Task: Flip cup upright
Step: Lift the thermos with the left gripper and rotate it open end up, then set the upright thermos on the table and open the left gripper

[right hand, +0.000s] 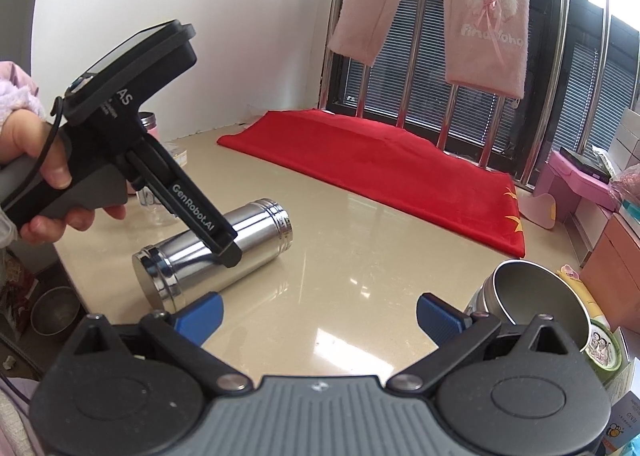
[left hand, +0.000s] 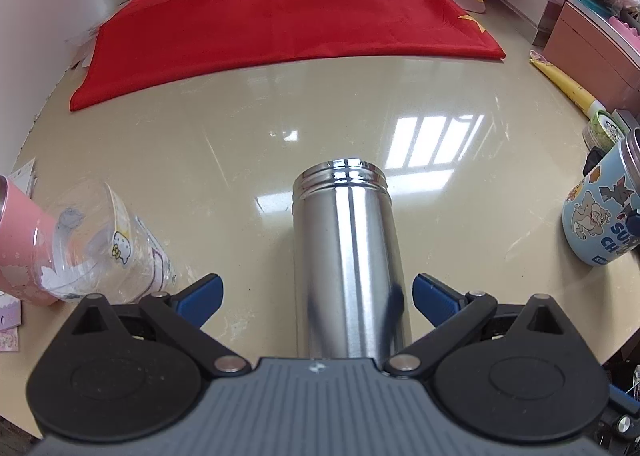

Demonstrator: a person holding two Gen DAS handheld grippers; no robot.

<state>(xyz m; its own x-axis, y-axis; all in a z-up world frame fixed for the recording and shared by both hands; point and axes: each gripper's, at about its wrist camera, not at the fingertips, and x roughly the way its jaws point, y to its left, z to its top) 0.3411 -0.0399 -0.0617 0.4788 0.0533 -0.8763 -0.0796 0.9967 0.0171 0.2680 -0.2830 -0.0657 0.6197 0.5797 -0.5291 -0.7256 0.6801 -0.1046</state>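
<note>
A shiny steel cup [left hand: 346, 256] lies on its side on the beige table [left hand: 240, 143], its threaded mouth pointing away. My left gripper [left hand: 316, 298] is open, its blue pads on either side of the cup's body with gaps on both sides. In the right wrist view the same cup [right hand: 216, 252] lies at the left, and the left gripper [right hand: 226, 252] comes down over its middle, held by a hand. My right gripper [right hand: 318, 320] is open and empty above the table, to the right of the cup.
A red cloth [left hand: 280, 23] covers the far side of the table. A clear cartoon cup [left hand: 116, 248] and a pink cup [left hand: 20, 240] lie at the left. A blue cartoon mug [left hand: 600, 215] stands at the right; it also shows in the right wrist view [right hand: 532, 296]. Pink boxes [left hand: 592, 35] line the right.
</note>
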